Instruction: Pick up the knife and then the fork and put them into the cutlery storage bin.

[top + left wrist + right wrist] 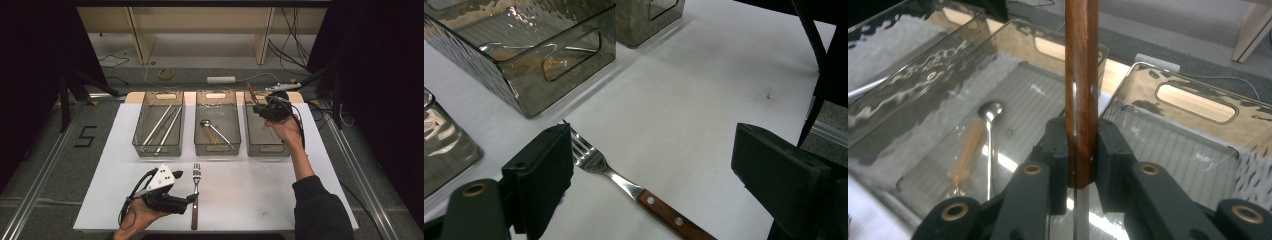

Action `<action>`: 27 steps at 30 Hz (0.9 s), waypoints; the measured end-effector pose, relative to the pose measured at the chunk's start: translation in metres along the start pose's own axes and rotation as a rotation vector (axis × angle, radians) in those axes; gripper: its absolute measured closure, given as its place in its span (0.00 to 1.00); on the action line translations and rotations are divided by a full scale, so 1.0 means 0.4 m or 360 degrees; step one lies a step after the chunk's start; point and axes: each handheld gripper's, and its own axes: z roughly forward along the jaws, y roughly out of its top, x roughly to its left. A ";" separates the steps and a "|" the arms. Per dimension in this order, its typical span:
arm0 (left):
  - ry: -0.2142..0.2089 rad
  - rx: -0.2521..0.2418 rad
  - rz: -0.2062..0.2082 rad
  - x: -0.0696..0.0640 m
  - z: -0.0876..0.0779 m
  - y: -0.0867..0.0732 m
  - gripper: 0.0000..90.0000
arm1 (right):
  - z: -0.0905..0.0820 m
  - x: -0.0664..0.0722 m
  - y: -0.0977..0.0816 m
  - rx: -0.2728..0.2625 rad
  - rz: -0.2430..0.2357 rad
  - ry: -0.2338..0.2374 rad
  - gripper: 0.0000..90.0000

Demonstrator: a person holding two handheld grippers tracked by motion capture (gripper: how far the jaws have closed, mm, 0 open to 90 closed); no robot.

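**Sorting cutlery into bins: wooden-handled piece held over the right bin**

White surface (260, 190) on a dim floor, cables and pale shelving legs behind. Three clear bins in a row at the far side: left bin (159, 124) with long metal sticks, middle bin (217, 125) with a spoon (214, 131) and another wooden-handled piece, right bin (266, 131) apparently bare.

Right gripper (260, 107) raised over the far end of the right bin, jaws clamped narrow on a wooden-handled utensil (1080, 90); handle upright between the pads, metal shank running down below them, working end hidden, so knife or otherwise hard to tell.

Left gripper (192, 198) low over the near surface, jaws wide apart and holding nothing, one jaw just beside the tines of a fork (196, 192) lying flat, handle toward the person.

Step in hand, by the look of it: carrying the held utensil to its bin. Next move likely calls for lowering it inside the walls and tipping it flat before release, so as not to drop it on the rim. For the fork: straddling the neck squarely, then closing.
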 end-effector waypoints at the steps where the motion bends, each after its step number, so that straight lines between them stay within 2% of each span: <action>1: 0.0005 0.0005 0.0005 0.000 0.000 -0.001 0.18 | 0.005 -0.003 0.001 0.0005 0.0008 -0.0012 0.87; 5: 0.0004 0.0007 -0.0007 0.001 0.002 0.000 0.18 | 0.024 -0.018 -0.001 0.0017 0.0052 -0.0052 0.87; 12: 0.0007 0.0030 0.0016 -0.004 0.007 -0.002 0.18 | 0.064 -0.040 -0.015 0.0083 0.0103 -0.0129 0.87; 20: -0.0004 0.0037 0.0008 -0.003 0.008 -0.002 0.18 | 0.098 -0.041 -0.030 0.0121 0.0168 -0.0142 0.87; 27: -0.0001 0.0038 0.0008 -0.002 0.007 -0.002 0.18 | 0.121 -0.038 -0.043 0.0163 0.0220 -0.0193 0.86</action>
